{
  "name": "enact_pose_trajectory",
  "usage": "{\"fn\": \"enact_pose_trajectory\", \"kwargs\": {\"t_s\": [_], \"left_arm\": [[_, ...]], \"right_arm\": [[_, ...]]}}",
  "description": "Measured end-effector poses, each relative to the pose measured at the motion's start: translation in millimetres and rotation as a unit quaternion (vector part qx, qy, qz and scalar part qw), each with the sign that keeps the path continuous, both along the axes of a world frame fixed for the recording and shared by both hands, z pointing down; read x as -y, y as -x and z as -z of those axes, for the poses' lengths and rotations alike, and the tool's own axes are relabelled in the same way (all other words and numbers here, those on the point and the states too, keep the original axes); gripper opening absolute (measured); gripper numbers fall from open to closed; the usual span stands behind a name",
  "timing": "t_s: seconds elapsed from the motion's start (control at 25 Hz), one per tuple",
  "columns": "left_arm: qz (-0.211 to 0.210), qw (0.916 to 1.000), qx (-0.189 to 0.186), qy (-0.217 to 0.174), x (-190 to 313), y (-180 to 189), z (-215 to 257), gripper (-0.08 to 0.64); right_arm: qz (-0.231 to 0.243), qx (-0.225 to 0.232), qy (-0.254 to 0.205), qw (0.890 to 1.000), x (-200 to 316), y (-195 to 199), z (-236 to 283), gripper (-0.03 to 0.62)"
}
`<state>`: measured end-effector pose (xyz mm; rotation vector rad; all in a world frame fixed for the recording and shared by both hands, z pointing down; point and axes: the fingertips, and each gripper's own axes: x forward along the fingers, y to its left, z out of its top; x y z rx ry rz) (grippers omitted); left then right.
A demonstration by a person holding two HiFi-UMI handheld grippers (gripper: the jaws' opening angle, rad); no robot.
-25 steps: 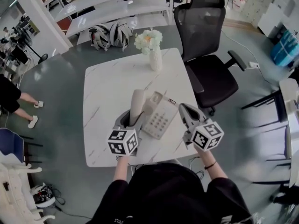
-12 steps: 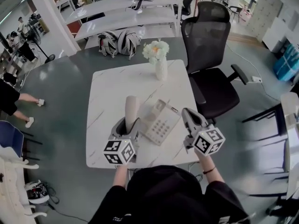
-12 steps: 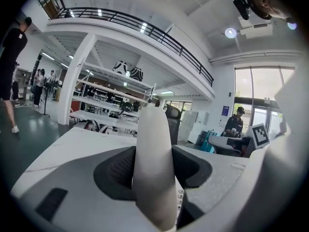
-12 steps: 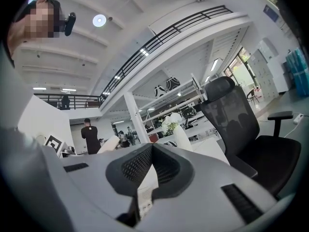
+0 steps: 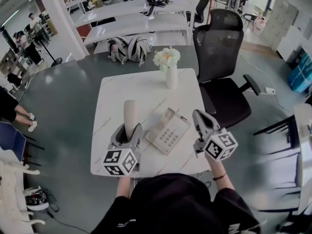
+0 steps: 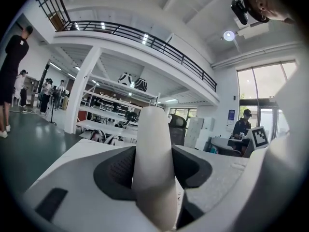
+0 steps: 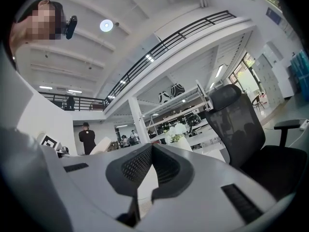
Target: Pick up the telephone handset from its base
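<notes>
A cream telephone handset stands upright between the jaws of my left gripper, which is shut on its lower part. It hangs above the white marble table, left of the phone base and apart from it. In the left gripper view the handset fills the gap between the dark pads. The base's cradle lies bare, with its keypad facing up. To the right of the base, my right gripper is raised with its jaws together and nothing between them.
A white vase of flowers stands at the table's far edge. A black office chair sits at the table's right side. Helmets lie on the floor beyond, with shelving behind them. People stand at the far left.
Both grippers have risen. The left one has carried the handset up and to the left, away from the base. The right gripper has stayed shut.
</notes>
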<state>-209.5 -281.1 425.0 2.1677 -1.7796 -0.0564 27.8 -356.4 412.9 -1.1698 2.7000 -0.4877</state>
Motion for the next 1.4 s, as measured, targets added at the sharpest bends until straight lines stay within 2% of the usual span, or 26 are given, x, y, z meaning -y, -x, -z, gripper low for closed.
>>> {"fn": "enact_pose_trajectory", "kwargs": {"t_s": [0.64, 0.88, 1.4], "left_arm": [[0.036, 0.9981, -0.018, -0.047, -5.3, 14.7, 36.8, 0.209], [0.04, 0.9981, -0.016, -0.044, -6.9, 17.1, 34.4, 0.209], [0.04, 0.9988, -0.007, -0.03, -8.0, 14.9, 28.0, 0.209]], "right_arm": [[-0.013, 0.02, -0.029, 0.999, 3.3, -10.7, 27.9, -0.009], [-0.028, -0.002, -0.027, 0.999, 3.8, -12.4, 26.0, -0.009], [-0.043, -0.008, -0.032, 0.999, 3.7, -21.5, 28.0, -0.009]]}}
